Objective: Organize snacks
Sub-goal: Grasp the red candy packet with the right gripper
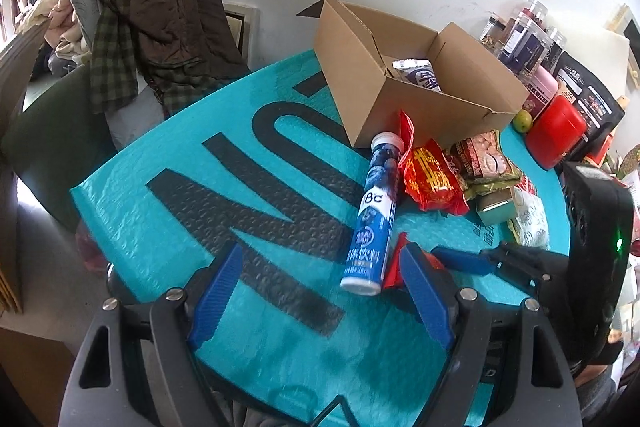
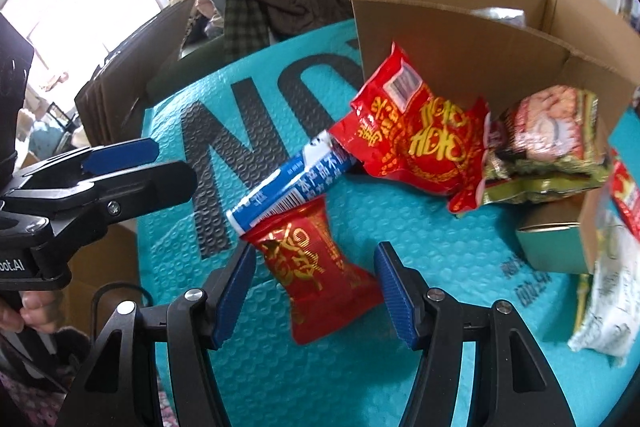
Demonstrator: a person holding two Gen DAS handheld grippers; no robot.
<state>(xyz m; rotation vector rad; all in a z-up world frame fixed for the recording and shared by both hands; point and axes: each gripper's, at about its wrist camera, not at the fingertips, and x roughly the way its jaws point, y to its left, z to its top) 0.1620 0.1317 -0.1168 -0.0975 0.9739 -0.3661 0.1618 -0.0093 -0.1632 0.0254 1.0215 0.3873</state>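
An open cardboard box (image 1: 404, 99) stands on the teal mat (image 1: 256, 187), with a purple-white packet (image 1: 420, 75) inside. A blue tube (image 1: 374, 215) lies in front of it, beside a large red packet (image 1: 434, 179) and a green-rimmed snack bag (image 1: 484, 163). My left gripper (image 1: 320, 291) is open over the mat, left of the tube. My right gripper (image 2: 314, 291) is open, its pads on either side of a small red packet (image 2: 316, 267) that lies on the mat against the tube (image 2: 292, 183). The large red packet (image 2: 416, 135) and the box (image 2: 472, 39) lie beyond.
A small teal box (image 2: 552, 243) and a white bag (image 2: 608, 291) lie to the right. Jars, a red tin (image 1: 554, 135) and dark pouches stand behind the box. A chair draped with clothes (image 1: 152, 19) is at the table's far left.
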